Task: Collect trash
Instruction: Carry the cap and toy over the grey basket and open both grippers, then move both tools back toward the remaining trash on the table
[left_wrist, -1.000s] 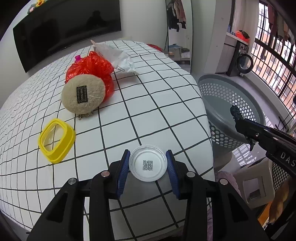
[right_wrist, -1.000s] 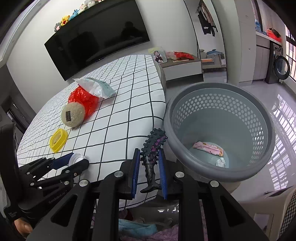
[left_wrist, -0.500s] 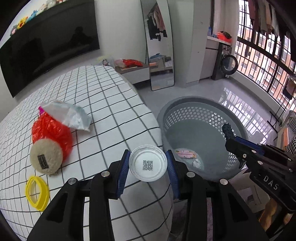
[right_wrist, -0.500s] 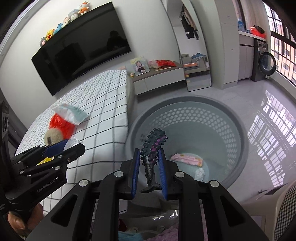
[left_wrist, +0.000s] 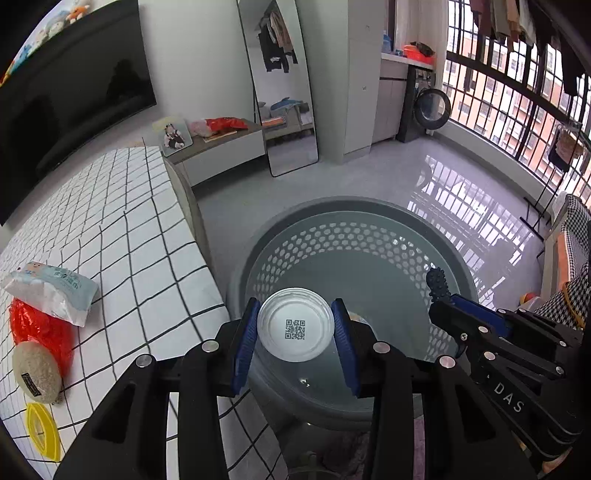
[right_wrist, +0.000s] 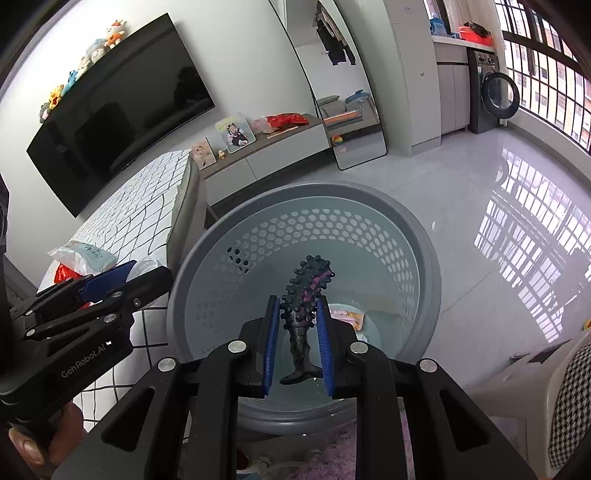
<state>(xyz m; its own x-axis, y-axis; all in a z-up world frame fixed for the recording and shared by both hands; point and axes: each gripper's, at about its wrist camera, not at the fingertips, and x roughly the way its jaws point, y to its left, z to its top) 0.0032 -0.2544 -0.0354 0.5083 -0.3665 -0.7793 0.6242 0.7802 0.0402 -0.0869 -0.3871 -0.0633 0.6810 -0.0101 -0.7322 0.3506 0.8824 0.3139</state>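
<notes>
My left gripper (left_wrist: 295, 328) is shut on a round white lid with a QR code (left_wrist: 295, 329) and holds it over the near left part of the grey perforated basket (left_wrist: 354, 225). My right gripper (right_wrist: 297, 332) is shut on a dark spiky toy with purple patches (right_wrist: 304, 295) and holds it over the same basket (right_wrist: 306, 206). The right gripper also shows in the left wrist view (left_wrist: 443, 295), over the basket's right side. A pink wrapper (right_wrist: 345, 314) lies on the basket floor.
A checked table (left_wrist: 129, 240) stands left of the basket. On it lie a white packet (left_wrist: 51, 291), a red bag (left_wrist: 40, 328), a beige round pad (left_wrist: 35, 371) and a yellow frame (left_wrist: 42, 432). A leaning mirror (left_wrist: 284, 92) and a low cabinet (left_wrist: 221, 147) stand behind.
Both grippers have moved right, from over the table edge to above the basket, still holding the lid and the spiky toy.
</notes>
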